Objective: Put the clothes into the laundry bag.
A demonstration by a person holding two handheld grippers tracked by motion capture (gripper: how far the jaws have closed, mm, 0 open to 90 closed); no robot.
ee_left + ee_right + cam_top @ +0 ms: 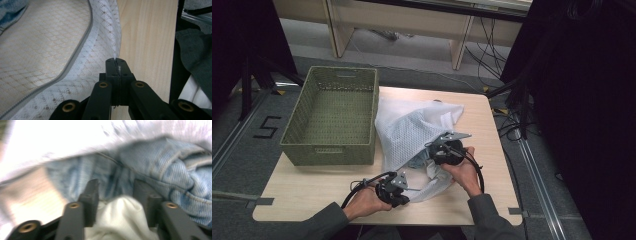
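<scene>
1. Now my left gripper (pixel 116 60) is clamped tight on the white mesh laundry bag's (pixel 412 131) edge, low on the table (pixel 312 185).
2. My right gripper (pixel 116 192) stands part open at the bag's mouth, white cloth (pixel 120 217) between its jaws, denim (pixel 160 170) beyond.

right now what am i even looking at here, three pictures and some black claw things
A person sits at a wooden table, with a two-jaw tool in each hand. The high view looks down from above; the other two come from cameras riding on each tool. On the table are a green woven basket and a white mesh laundry bag with a grey zipper. The left hand-held gripper is shut on the bag's edge. The right hand-held gripper stands open at the bag's mouth, with white cloth between its jaws and blue denim behind.
</scene>
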